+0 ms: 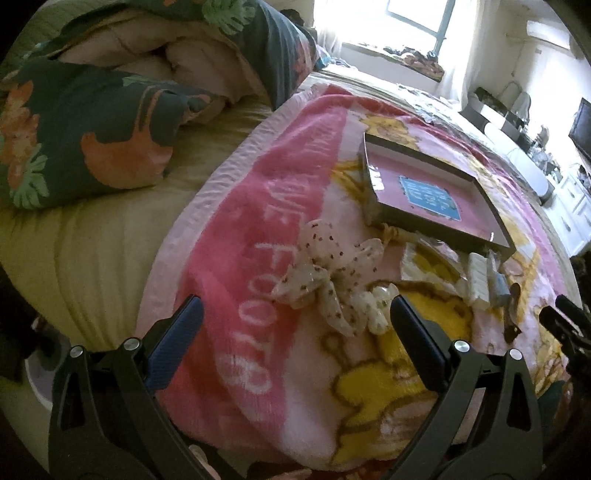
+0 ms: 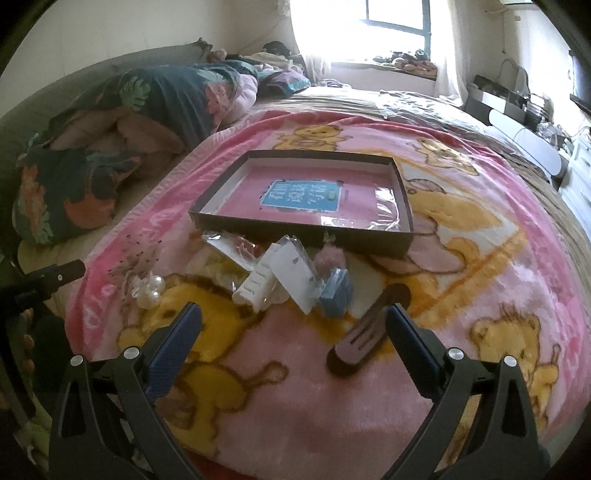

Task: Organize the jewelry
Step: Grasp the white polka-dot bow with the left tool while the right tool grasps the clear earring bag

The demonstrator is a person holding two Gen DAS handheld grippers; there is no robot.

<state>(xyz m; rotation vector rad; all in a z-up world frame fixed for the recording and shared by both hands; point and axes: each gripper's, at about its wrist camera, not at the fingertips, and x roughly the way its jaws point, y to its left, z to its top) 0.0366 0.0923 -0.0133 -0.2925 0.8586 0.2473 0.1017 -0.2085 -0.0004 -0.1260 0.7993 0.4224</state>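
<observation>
On blanket: tray, hair clip; both grippers apparently spread.

We see a floral quilt bunched at the bed's left edge, a bright window beyond its far end.

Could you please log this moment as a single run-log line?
left tool: open, over spotted fabric bow | right tool: open, beside dark flat hair clip | shallow dark cardboard tray: no jewelry

I count one shallow box, one dotted bow, one brown hair clip, one blue hair clip, two pearls.
</observation>
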